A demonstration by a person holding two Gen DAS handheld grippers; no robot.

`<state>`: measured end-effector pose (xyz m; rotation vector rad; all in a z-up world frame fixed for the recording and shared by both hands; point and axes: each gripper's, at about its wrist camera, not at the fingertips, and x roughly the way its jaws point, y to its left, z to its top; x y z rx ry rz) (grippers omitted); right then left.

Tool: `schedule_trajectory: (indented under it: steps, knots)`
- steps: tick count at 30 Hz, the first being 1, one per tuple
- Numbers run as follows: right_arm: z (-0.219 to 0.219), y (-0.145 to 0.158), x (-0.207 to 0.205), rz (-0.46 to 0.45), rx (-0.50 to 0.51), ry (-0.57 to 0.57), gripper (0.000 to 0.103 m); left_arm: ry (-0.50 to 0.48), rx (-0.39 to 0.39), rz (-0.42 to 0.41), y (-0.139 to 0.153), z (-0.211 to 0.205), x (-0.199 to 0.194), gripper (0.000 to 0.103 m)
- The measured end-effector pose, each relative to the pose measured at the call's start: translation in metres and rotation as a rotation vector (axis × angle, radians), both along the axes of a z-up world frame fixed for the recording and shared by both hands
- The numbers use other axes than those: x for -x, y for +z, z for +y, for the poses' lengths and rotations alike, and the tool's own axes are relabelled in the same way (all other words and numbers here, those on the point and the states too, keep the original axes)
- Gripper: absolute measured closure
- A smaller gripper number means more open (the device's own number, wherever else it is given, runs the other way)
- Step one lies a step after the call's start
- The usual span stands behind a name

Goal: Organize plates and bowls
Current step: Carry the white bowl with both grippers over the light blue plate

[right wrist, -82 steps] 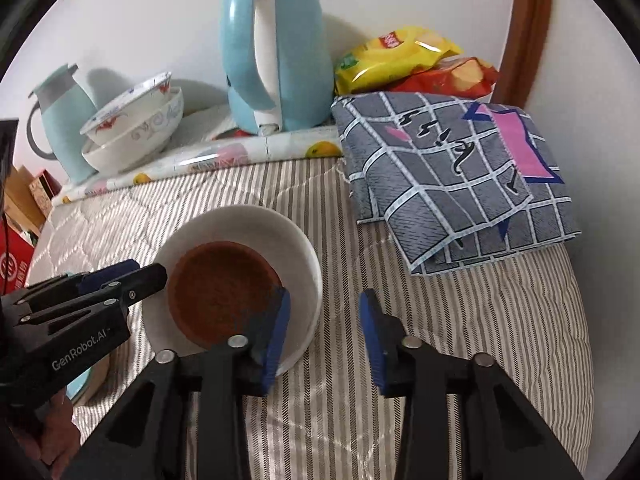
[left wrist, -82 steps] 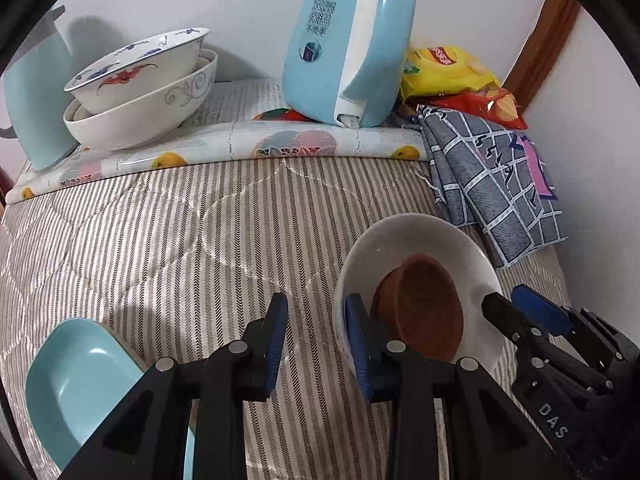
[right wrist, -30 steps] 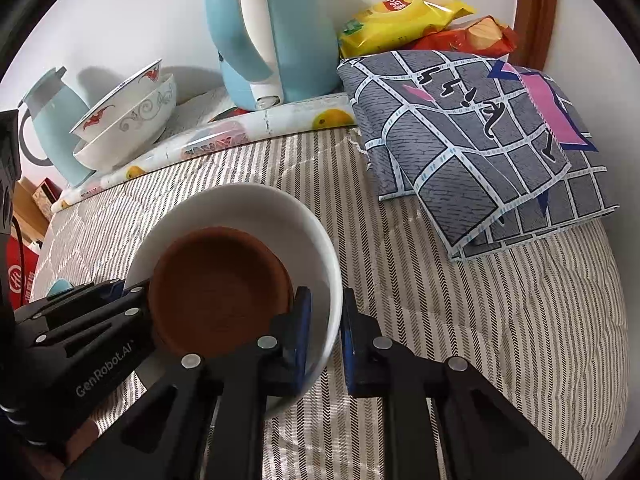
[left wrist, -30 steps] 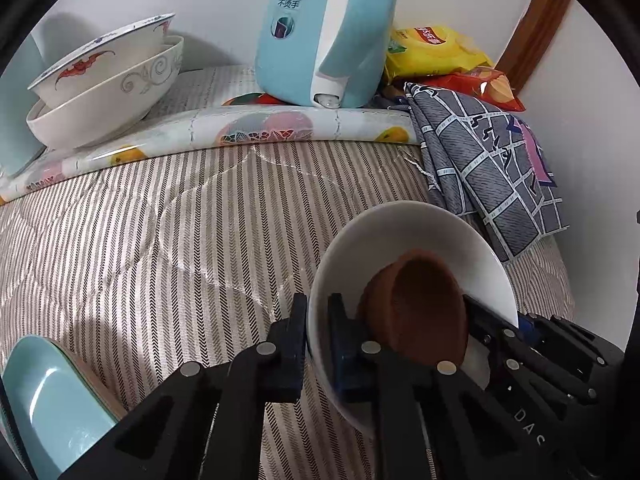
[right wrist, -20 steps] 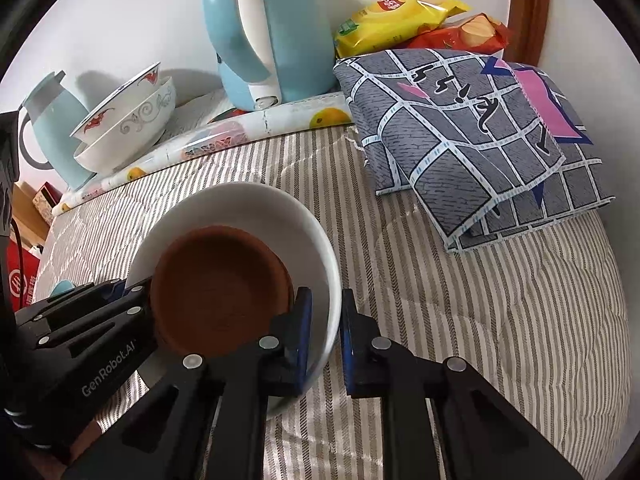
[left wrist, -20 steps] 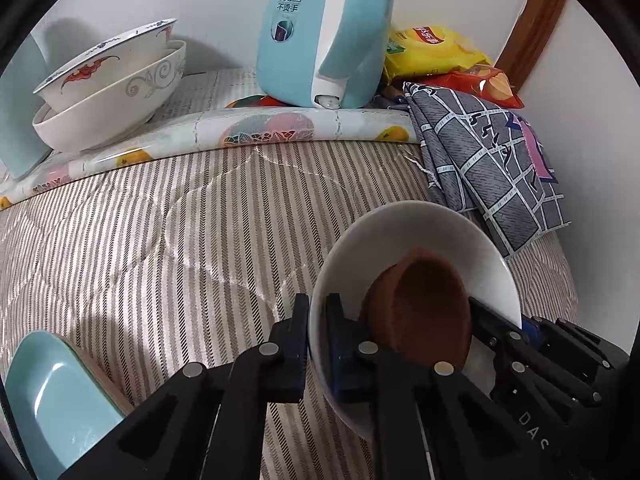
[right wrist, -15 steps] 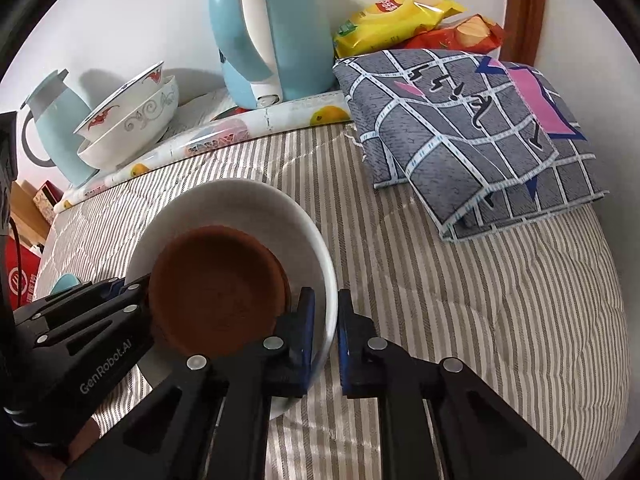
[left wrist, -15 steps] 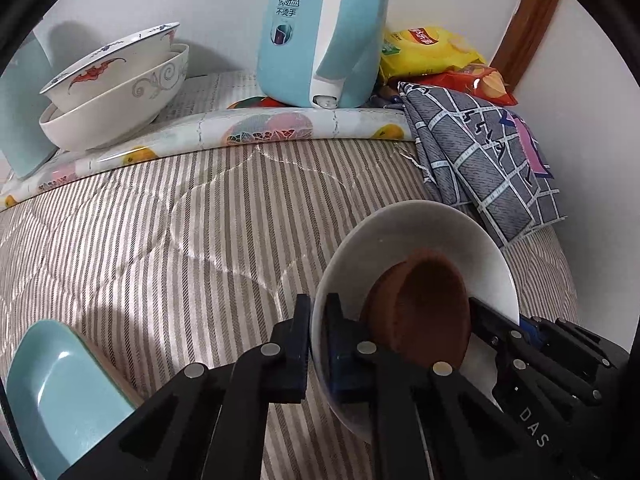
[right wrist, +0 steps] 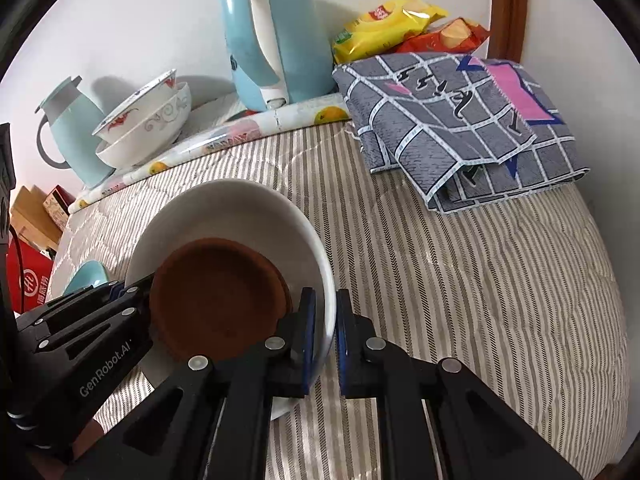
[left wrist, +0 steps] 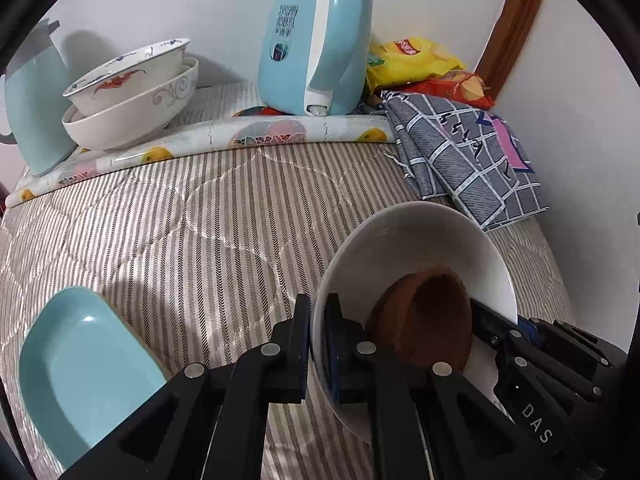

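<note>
A white bowl with a small brown bowl inside it is held above the striped quilt. My left gripper is shut on its left rim, and my right gripper is shut on its right rim. Each gripper shows in the other's view, the right gripper and the left gripper. Two stacked patterned bowls sit at the back left. A light blue plate lies at the front left.
A blue electric kettle stands at the back beside a rolled fruit-print mat. A blue jug is at the far left. A folded grey checked cloth and snack bags lie at the right by the wall.
Both grippers closed on the white bowl's opposite rims, then lifted it off the quilt with the brown bowl inside. The scene behind has shifted lower and farther in both views.
</note>
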<state>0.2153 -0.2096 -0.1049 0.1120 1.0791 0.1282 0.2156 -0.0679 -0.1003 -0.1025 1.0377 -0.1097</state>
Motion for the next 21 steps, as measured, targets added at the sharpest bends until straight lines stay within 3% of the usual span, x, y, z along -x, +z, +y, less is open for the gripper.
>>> schedule_trajectory:
  steps: [21]
  knots:
    - [0.014, 0.022, 0.032, -0.047, -0.003, 0.01, 0.094, 0.02, 0.005, -0.04, 0.024, 0.019, 0.035, 0.095]
